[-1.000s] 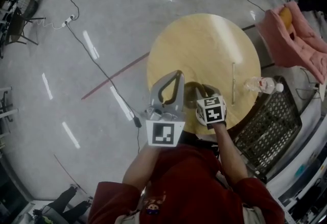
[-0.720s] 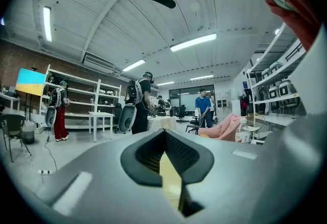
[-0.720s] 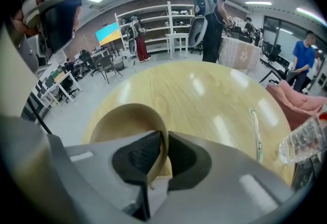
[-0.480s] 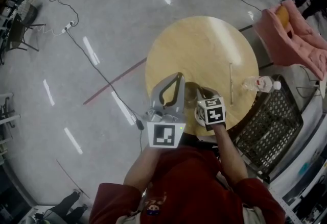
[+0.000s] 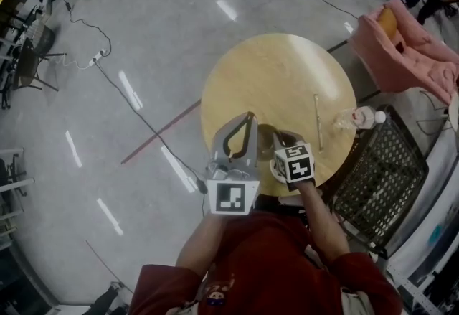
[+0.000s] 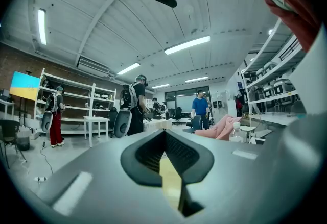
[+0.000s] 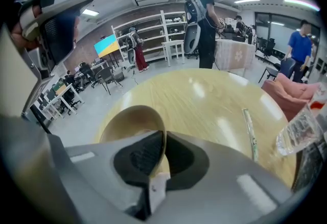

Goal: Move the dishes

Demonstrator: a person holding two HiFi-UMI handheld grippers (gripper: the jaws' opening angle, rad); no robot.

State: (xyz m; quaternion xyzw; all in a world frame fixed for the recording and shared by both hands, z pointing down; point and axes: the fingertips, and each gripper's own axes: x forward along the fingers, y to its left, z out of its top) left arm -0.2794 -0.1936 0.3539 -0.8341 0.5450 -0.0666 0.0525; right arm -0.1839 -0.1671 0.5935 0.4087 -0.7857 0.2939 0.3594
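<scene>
Work over the round pale wooden table (image 5: 287, 69), with the load toward its 6 o'clock edge, nearest the body. Keep the left gripper (image 6: 164, 133) out of it: pressed together on nothing, pointing level, raised clear of the tabletop at about 7 o'clock. Lean instead on the right gripper (image 7: 163, 139), angled down at 6 o'clock, jaws just now closing in to a pinch on the near rim of the shallow tan round bowl (image 7: 130, 123), one pad inside the wall and one outside.

Judge the step as securing and lifting that bowl. Unclear whether still resting on the wood. Before raising it, check that the rim sits deep between the pads rather than at their tips. Gripped by one edge only, so likely to swing or droop on the way up. Lift slowly and straight, hold the wrist steady, and bring the free gripper under the far rim if sagging shows.

Steer away from the clear plastic water bottle (image 5: 355, 119), seemingly upright at the 4 o'clock edge and probably easy to topple. Steer clear also of the thin pale stick (image 5: 316, 120) lying flat near 3 o'clock, between bowl and bottle, touching neither.

No brand or word legible anywhere. Only black-and-white square markers (image 5: 231, 196) on the gripper cubes, patterns rather than letters. Bottle label too small and blurred to read. Nothing printed on bowl or stick, as far as visible.
</scene>
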